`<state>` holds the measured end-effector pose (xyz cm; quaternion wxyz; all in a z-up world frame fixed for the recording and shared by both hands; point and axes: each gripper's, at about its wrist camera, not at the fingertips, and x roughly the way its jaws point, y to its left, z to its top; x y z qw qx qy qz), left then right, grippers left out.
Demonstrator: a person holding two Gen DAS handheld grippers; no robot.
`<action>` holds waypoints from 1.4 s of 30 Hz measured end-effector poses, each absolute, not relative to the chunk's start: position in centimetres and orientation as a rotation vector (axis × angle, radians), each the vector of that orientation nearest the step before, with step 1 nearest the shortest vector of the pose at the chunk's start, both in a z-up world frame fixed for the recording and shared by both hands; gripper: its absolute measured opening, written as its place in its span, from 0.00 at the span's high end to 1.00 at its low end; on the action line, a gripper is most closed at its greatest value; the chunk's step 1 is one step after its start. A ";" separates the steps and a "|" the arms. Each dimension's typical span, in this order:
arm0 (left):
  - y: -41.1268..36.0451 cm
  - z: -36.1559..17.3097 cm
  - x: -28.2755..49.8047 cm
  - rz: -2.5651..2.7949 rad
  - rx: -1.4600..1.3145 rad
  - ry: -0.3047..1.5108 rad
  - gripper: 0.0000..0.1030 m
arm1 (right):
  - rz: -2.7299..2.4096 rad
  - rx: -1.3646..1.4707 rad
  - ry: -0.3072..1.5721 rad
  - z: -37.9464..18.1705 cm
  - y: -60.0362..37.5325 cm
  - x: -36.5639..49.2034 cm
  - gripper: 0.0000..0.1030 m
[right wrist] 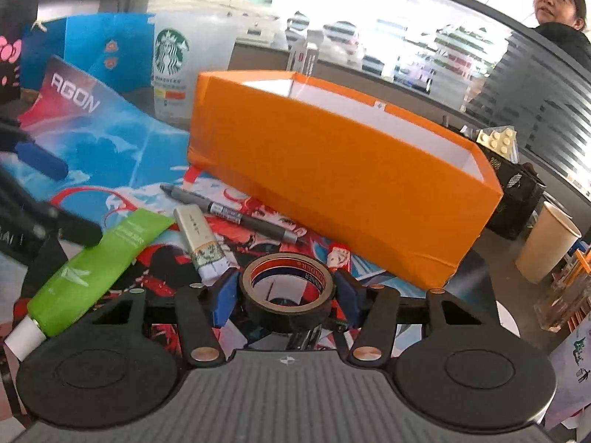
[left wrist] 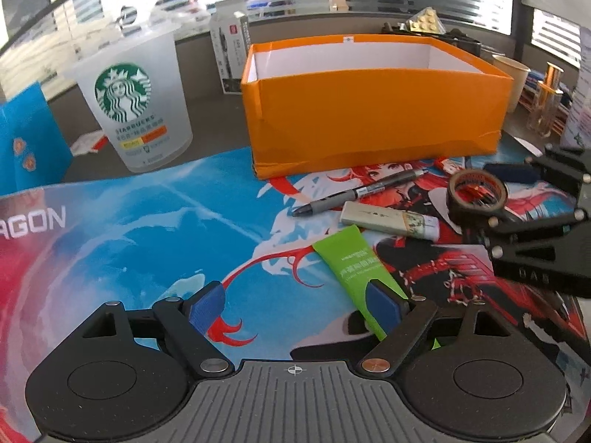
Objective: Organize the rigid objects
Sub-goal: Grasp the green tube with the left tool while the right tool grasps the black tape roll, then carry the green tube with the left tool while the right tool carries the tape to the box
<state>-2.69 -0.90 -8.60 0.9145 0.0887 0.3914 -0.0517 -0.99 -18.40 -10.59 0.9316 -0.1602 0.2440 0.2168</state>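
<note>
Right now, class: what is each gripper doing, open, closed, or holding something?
Left gripper: open, holding nothing; the green tube lies by one pad.
Right gripper: closed on the tape roll, pads at both its sides.

Floor of orange box (left wrist: 373, 110) hidden behind its near wall in both views; contents, if any, not readable. Cap end of green tube (left wrist: 354, 269) covered by right-hand pad of left gripper (left wrist: 295, 308) and its linkage. Lower edge of tape roll (right wrist: 287, 297), between the pads of right gripper (right wrist: 286, 301), masked by gripper body. Left gripper, off to the left in right wrist view, blurred and cut by frame edge. Small print on pen (right wrist: 236, 216) and pale tube (right wrist: 201, 243) too small to read. Items behind box, far right, partly occluded.
</note>
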 end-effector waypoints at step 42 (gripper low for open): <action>-0.5 -6.9 -2.6 -0.132 0.054 0.775 0.71 | 0.384 -0.166 0.363 -6.9 -19.9 -2.5 0.49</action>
